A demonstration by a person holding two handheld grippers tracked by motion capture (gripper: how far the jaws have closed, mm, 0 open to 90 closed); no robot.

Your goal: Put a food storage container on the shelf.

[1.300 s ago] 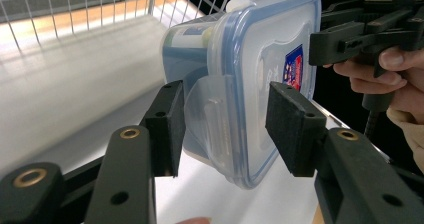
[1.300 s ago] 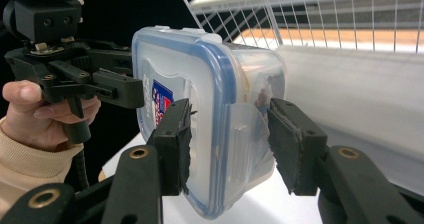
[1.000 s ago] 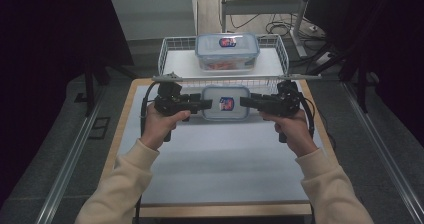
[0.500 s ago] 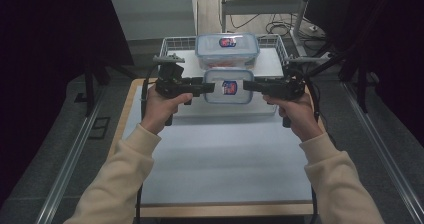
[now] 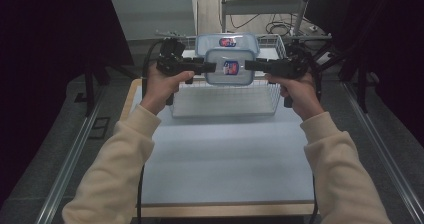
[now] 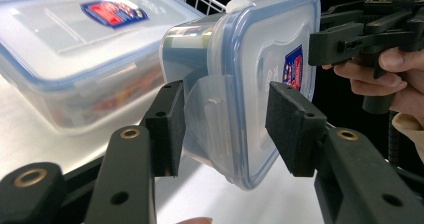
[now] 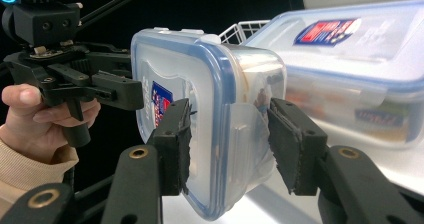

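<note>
— High view, what am I holding?
— A small clear container (image 5: 228, 67) with a blue-rimmed lid and red-blue label, raised over the wire basket (image 5: 270, 96) at the tabletop's far edge.
— Its lie?
— Long axis between my hands, lid facing me.
— Grip?
— Left gripper (image 5: 209, 67) and right gripper (image 5: 249, 66) each clamp an end latch.

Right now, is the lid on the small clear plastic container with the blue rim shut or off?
Shut: the blue-rimmed lid sits on the small clear plastic container, side latch flap folded down. Other latches cannot be told.
</note>
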